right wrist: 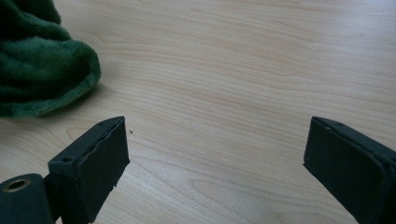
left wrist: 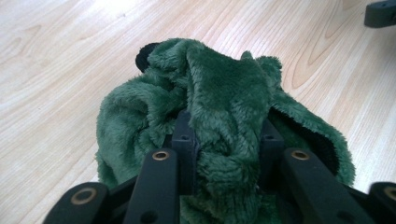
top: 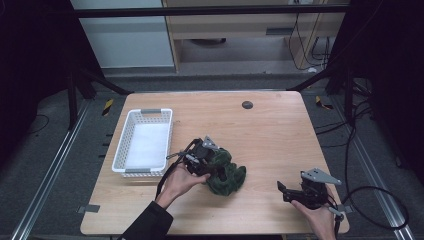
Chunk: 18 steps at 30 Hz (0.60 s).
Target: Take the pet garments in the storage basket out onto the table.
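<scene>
- A crumpled green cloth [top: 227, 172] lies near the middle of the wooden worktop [top: 270, 135], just right of a white basket [top: 145, 142] that stands at the worktop's left side.
- The left gripper [top: 212, 167], held in a hand [top: 177, 182] that comes in from the near edge, sits on the cloth's left part. In the left gripper view its black fingers [left wrist: 184, 140] stand either side of a raised fold of the plush cloth [left wrist: 219, 112] and press into it: clamped on the cloth, with a narrow gap between them.
- The right gripper [top: 286, 191] rests at the near right corner of the worktop, well apart from the cloth. In the right gripper view its fingers [right wrist: 93, 163] stand wide apart over bare wood, with an edge of the cloth [right wrist: 42, 65] at the far left.
- The basket holds a flat white lining; whether anything else lies in it cannot be told.
- A small dark round disc [top: 247, 105] sits in the worktop near its far edge.
- No brand, label or writing can be read on the cloth, the basket or either gripper.
</scene>
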{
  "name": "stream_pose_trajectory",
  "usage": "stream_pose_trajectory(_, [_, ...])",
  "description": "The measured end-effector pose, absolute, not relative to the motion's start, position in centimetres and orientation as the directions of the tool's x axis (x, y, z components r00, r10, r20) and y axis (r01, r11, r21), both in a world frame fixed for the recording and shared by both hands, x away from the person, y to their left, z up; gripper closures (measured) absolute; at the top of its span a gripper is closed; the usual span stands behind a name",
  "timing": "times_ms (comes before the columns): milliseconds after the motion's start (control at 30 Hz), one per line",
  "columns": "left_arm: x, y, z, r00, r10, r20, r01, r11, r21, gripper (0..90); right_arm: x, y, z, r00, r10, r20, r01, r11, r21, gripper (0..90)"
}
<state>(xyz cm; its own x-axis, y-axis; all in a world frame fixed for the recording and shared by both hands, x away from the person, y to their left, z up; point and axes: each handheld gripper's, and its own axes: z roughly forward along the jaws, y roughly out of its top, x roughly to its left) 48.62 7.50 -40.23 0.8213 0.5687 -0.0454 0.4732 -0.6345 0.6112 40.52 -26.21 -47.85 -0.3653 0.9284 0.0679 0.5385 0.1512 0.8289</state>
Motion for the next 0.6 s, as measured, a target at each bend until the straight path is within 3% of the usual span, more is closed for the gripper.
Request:
stream_pose_trajectory(400, [48.4,7.3,-42.5,0.824,0.564,-0.047,0.485,-0.660,0.574,53.3,40.5,-26.1,-47.9,-0.366,0.928,0.065,0.540,0.155,0.828,6.4])
stream_pose_trajectory(533, [48.4,7.3,-42.7,0.824,0.565,-0.038,0.482,-0.666,0.569,45.1,40.5,-26.2,-47.9,-0.366,0.928,0.064,0.540,0.156,0.827,6.3])
stream_pose_trajectory(600, [48.3,7.2,-42.8,0.821,0.569,-0.040,0.487,-0.663,0.569,36.2,40.5,-26.2,-47.9,-0.366,0.928,0.065,0.540,0.155,0.827,6.3])
